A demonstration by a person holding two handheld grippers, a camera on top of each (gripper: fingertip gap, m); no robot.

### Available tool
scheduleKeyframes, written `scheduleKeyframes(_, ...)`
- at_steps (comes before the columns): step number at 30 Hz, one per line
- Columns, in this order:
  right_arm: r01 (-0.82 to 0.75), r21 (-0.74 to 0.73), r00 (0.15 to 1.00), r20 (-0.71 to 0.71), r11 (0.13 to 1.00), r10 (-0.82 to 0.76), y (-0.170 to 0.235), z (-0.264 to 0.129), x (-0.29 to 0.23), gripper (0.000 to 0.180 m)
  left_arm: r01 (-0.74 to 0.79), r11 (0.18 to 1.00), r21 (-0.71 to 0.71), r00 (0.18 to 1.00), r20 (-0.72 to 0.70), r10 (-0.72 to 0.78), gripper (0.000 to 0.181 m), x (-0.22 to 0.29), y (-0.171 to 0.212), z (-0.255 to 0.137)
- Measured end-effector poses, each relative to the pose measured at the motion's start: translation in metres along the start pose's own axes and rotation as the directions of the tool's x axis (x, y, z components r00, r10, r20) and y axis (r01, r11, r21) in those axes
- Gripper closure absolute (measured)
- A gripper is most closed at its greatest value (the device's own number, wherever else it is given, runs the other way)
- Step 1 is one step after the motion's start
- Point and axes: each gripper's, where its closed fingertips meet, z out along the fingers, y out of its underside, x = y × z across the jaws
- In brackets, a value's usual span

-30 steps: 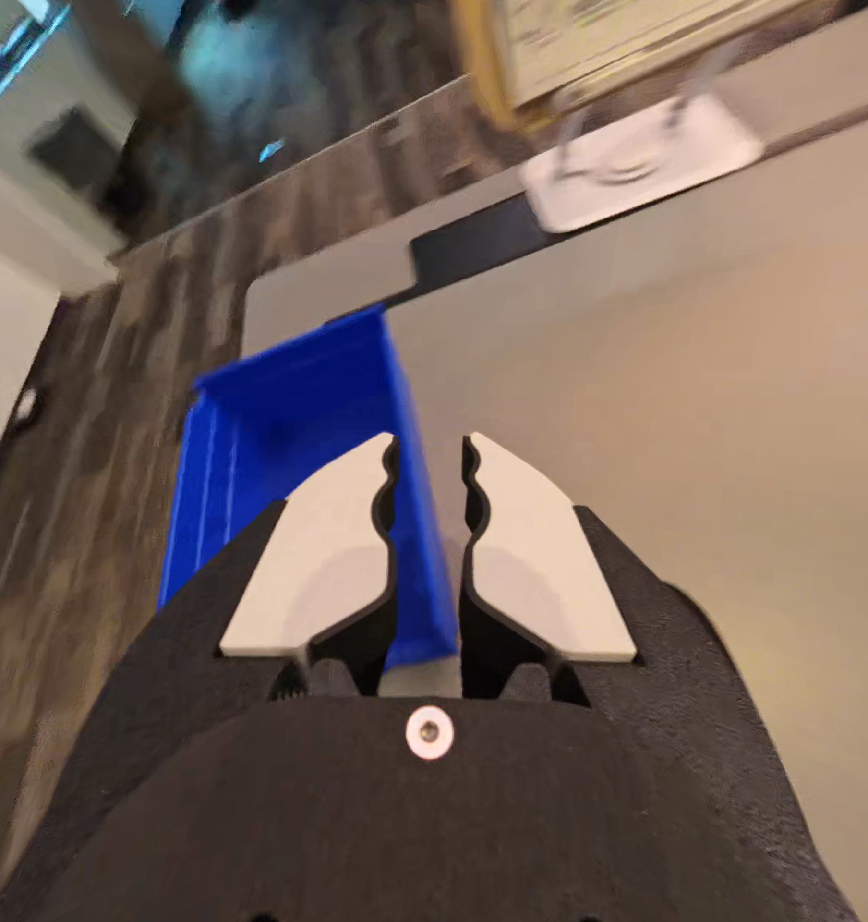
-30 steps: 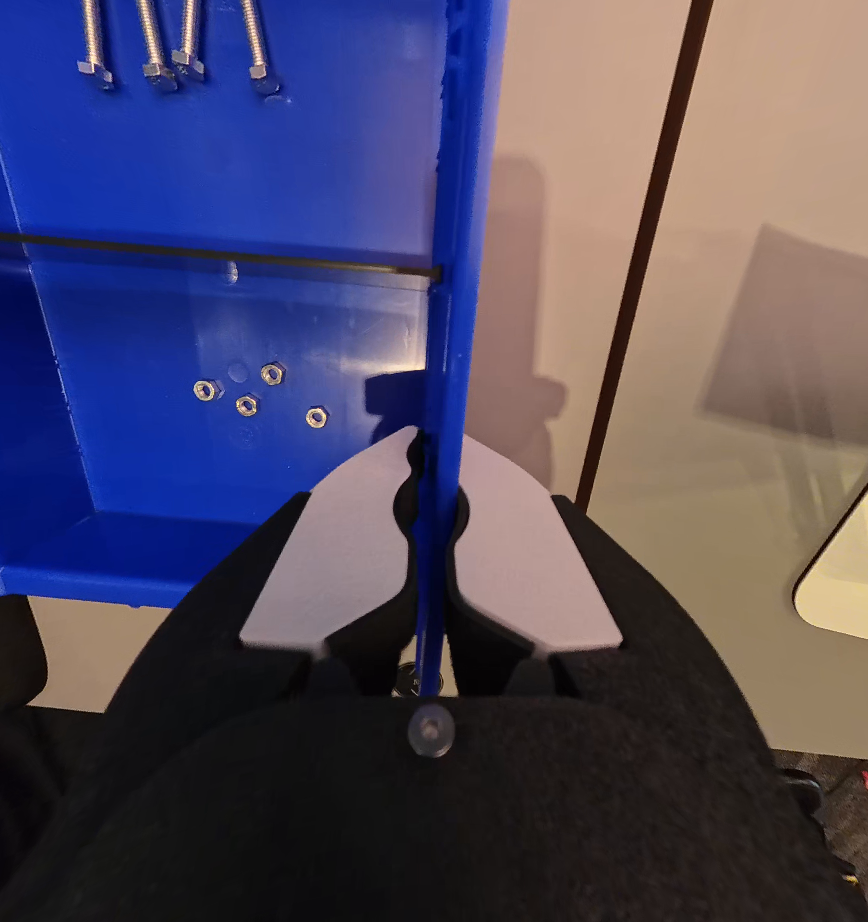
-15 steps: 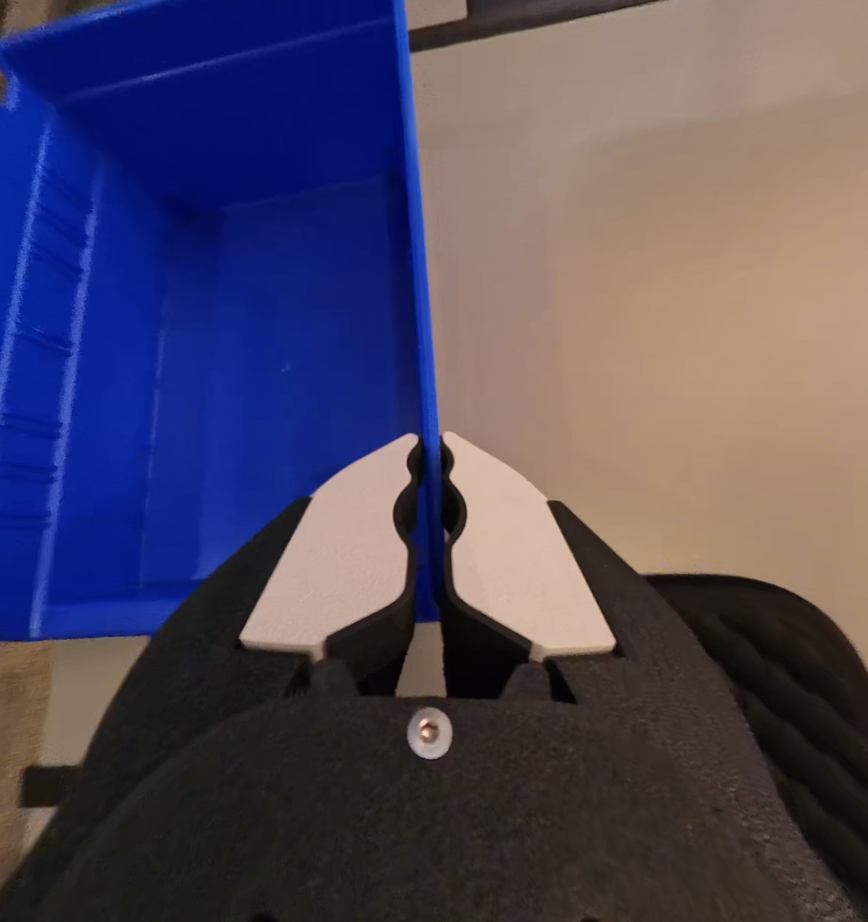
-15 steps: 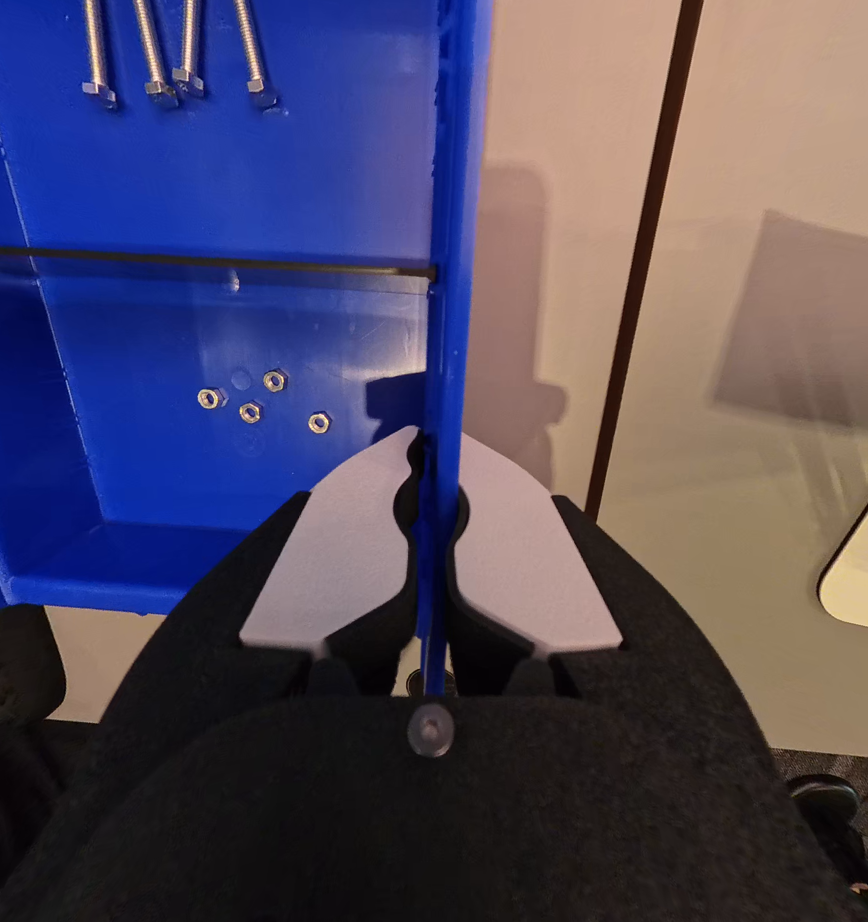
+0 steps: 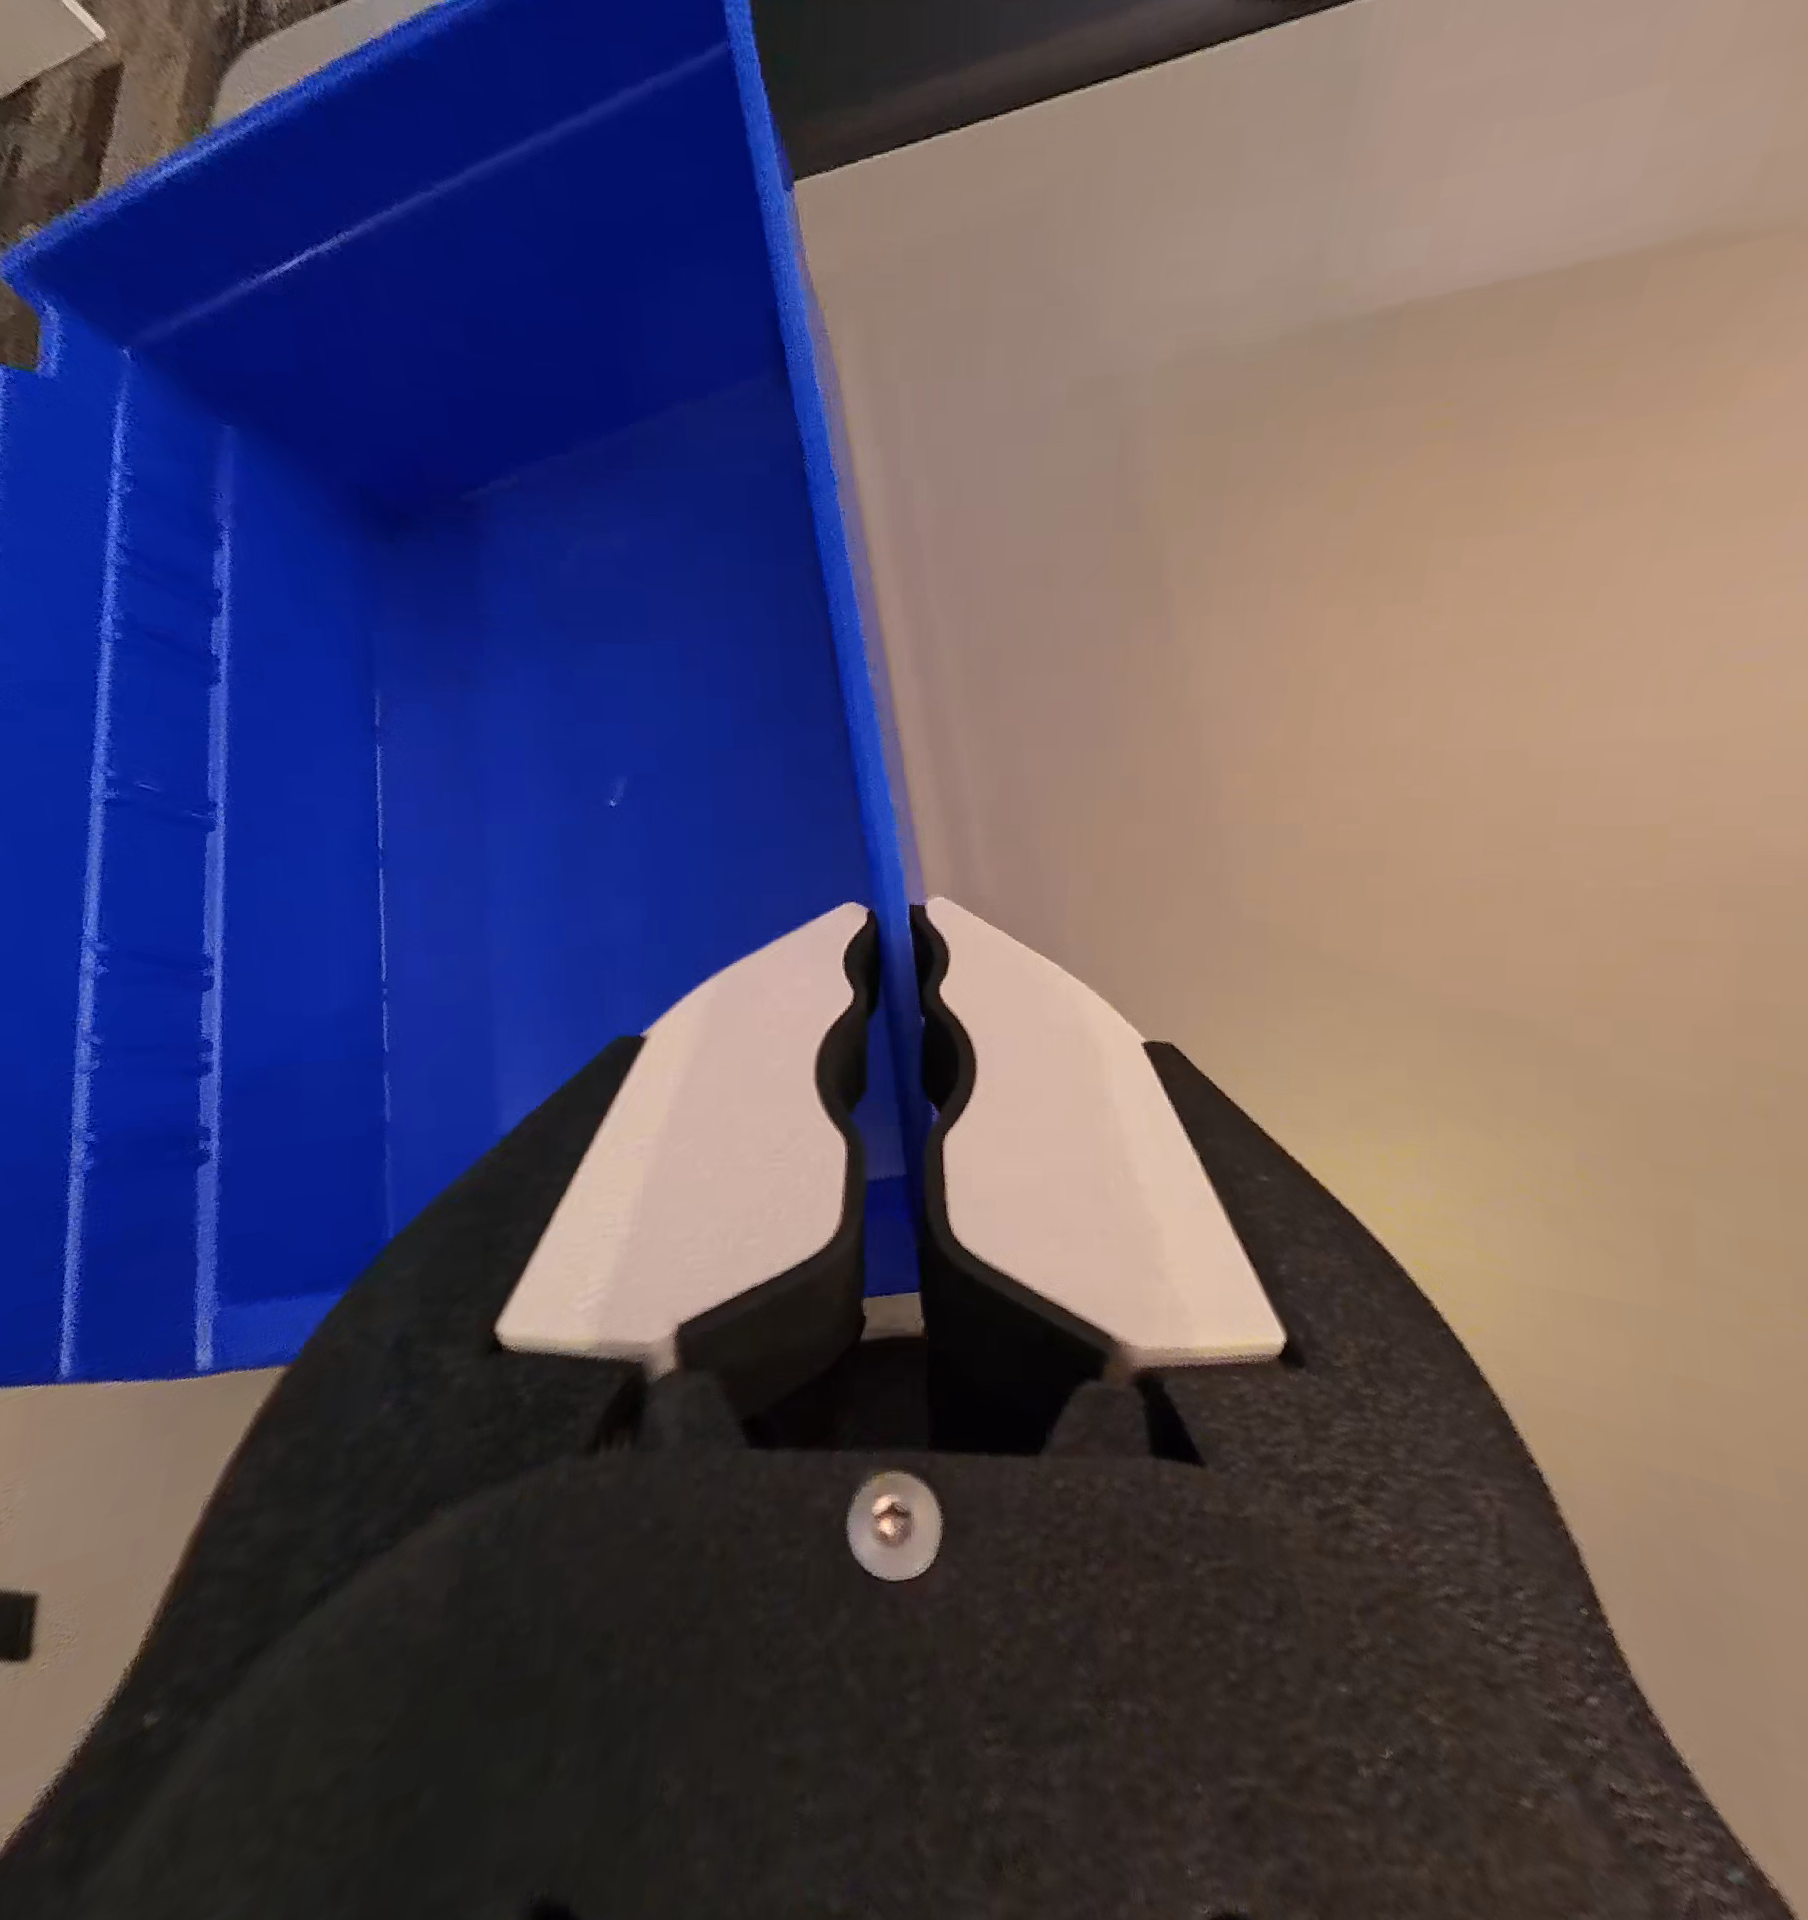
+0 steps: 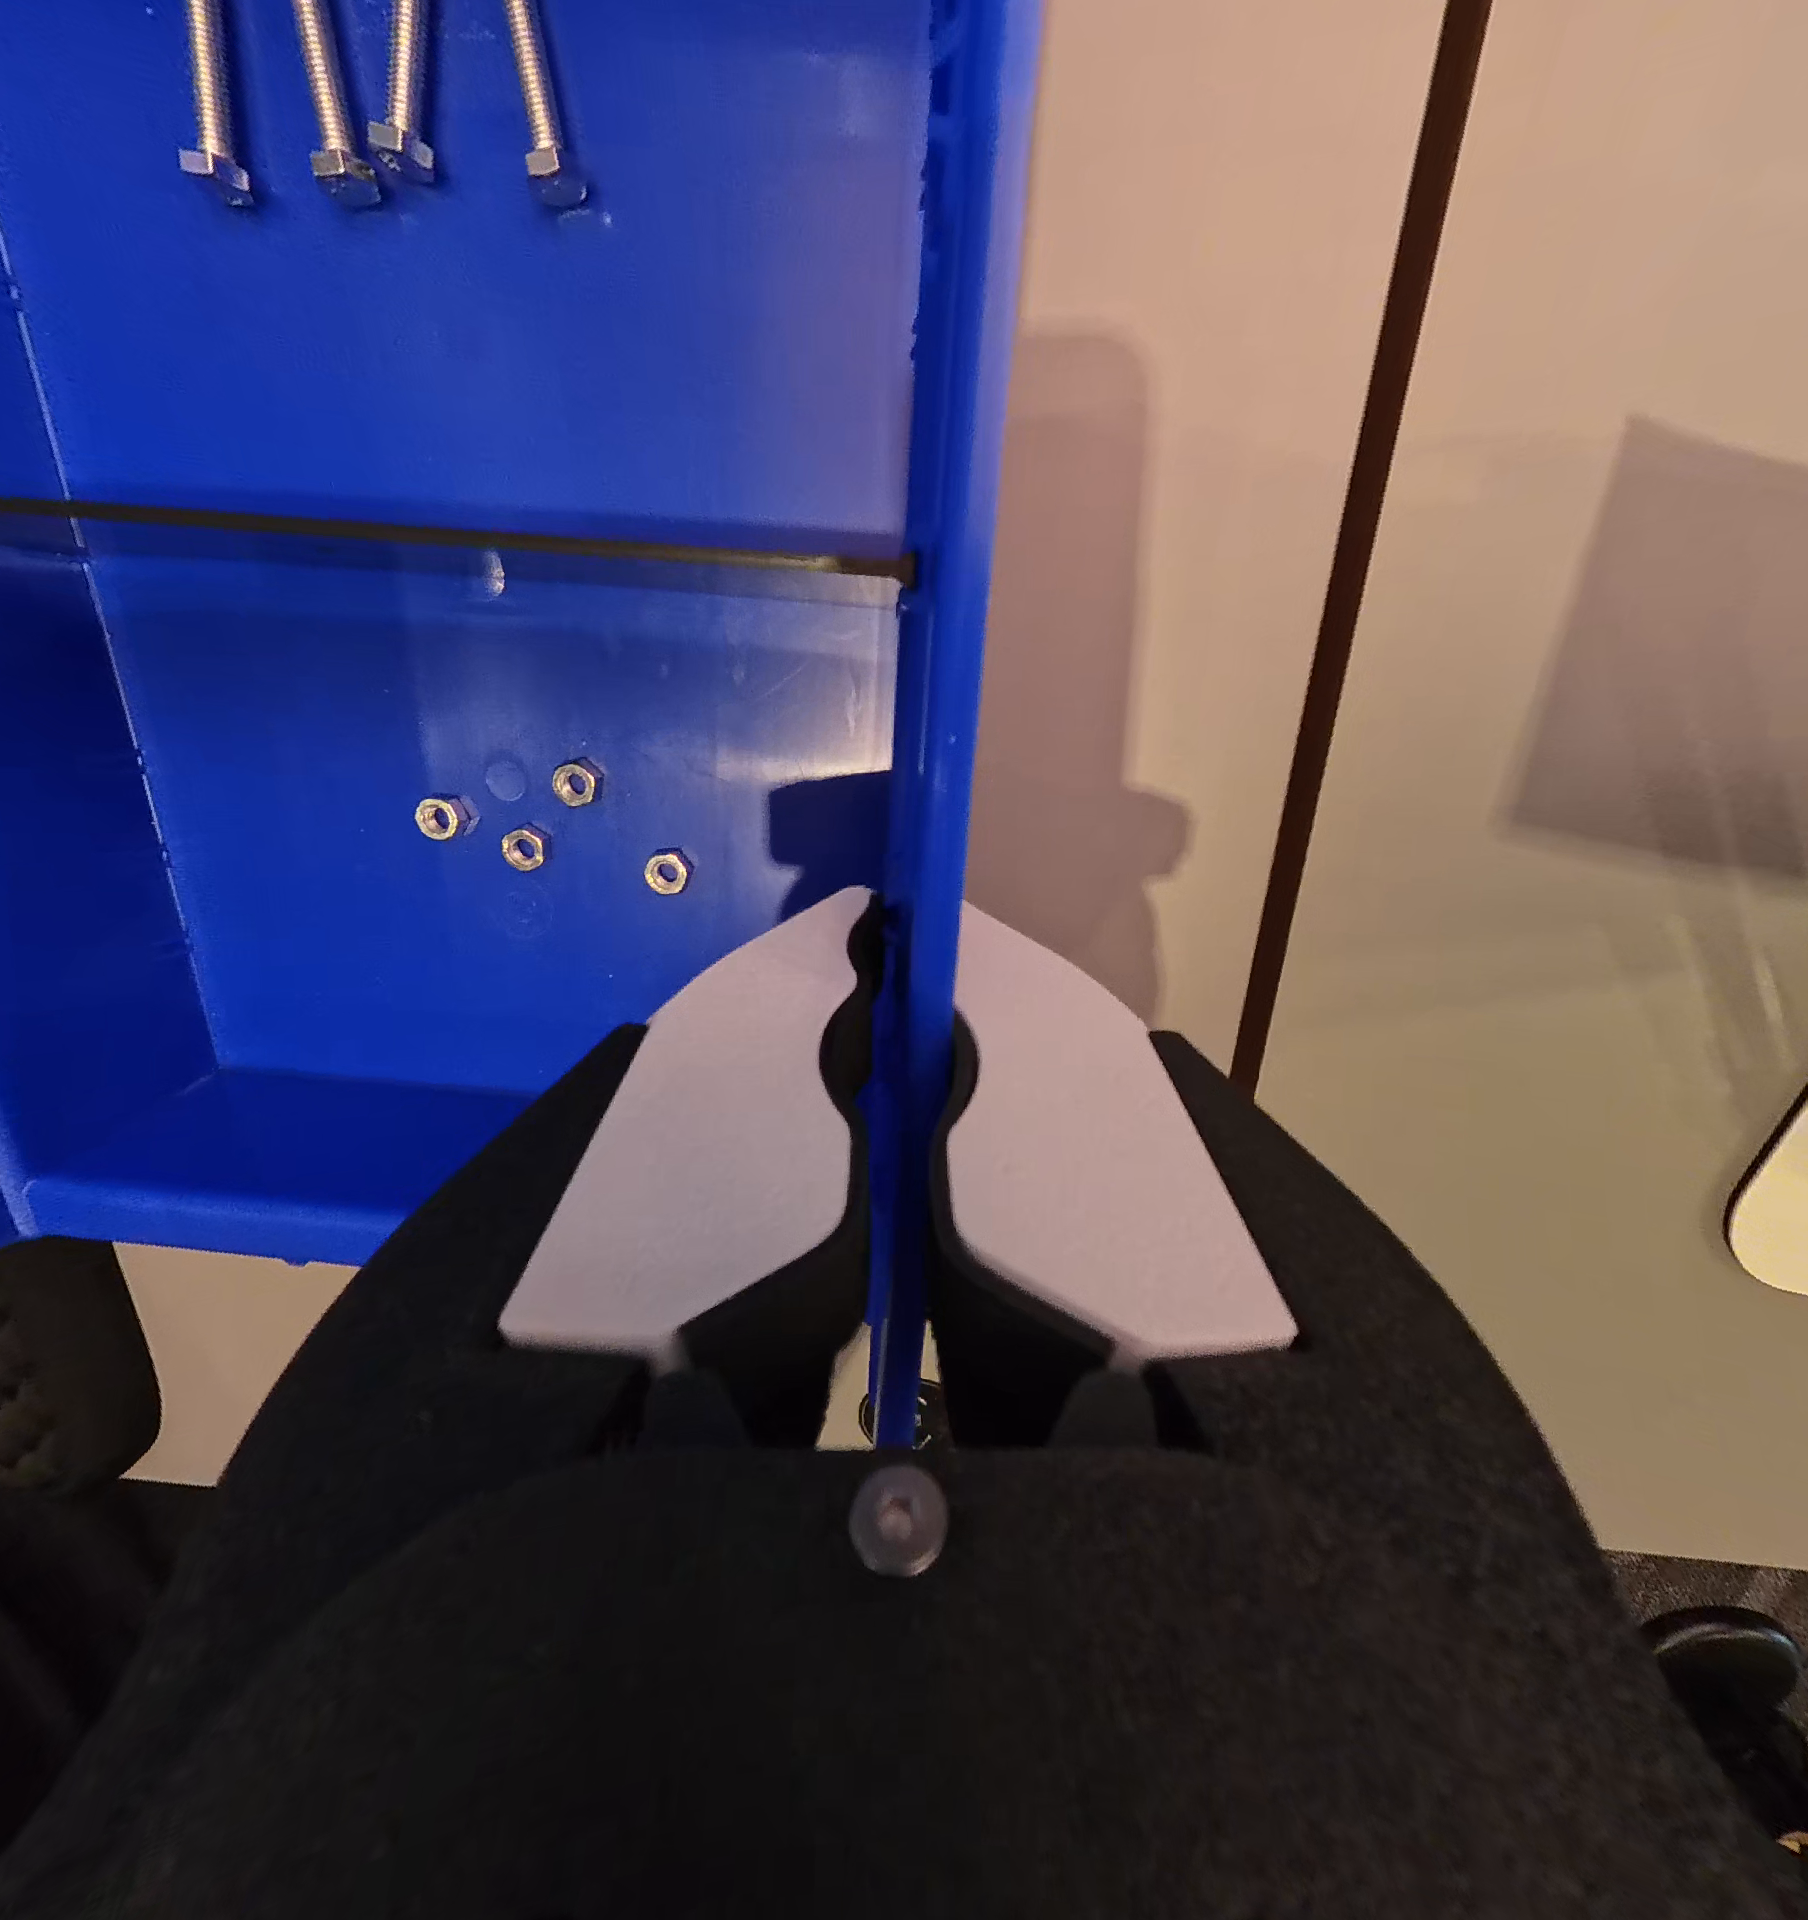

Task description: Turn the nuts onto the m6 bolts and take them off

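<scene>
In the right wrist view a blue divided bin (image 6: 464, 364) holds several small hex nuts (image 6: 526, 847) in its near compartment and several long bolts (image 6: 328, 104) in the far one, behind a clear divider (image 6: 443, 540). My right gripper (image 6: 905, 914) is shut on this bin's right side wall (image 6: 957, 520). In the left wrist view an empty blue bin (image 5: 567, 831) sits on the table. My left gripper (image 5: 895, 914) is shut on its right side wall (image 5: 827, 520).
The pale tabletop (image 5: 1399, 831) spreads to the right of the empty bin, and a dark seam (image 6: 1357, 520) runs across it in the right wrist view. A white rounded object (image 6: 1804, 1195) sits at the right edge. Dark woven fabric (image 6: 27, 1351) shows at lower left. Across from one pair of fingers to the other is roughly 80 centimeters.
My left gripper came down over the empty bin's right wall and closed on it, and this bin shows larger now. My right gripper stayed shut on the divided bin, which shifted slightly.
</scene>
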Motion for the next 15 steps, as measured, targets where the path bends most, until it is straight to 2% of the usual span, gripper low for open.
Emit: scheduleKeyframes(15,0.001,-0.103,1.0,-0.005,0.995,-0.002,0.011,0.007,-0.008,0.173,-0.165,0.983,0.079,0.98,-0.096,0.172,0.173,0.16,-0.025,-0.038)
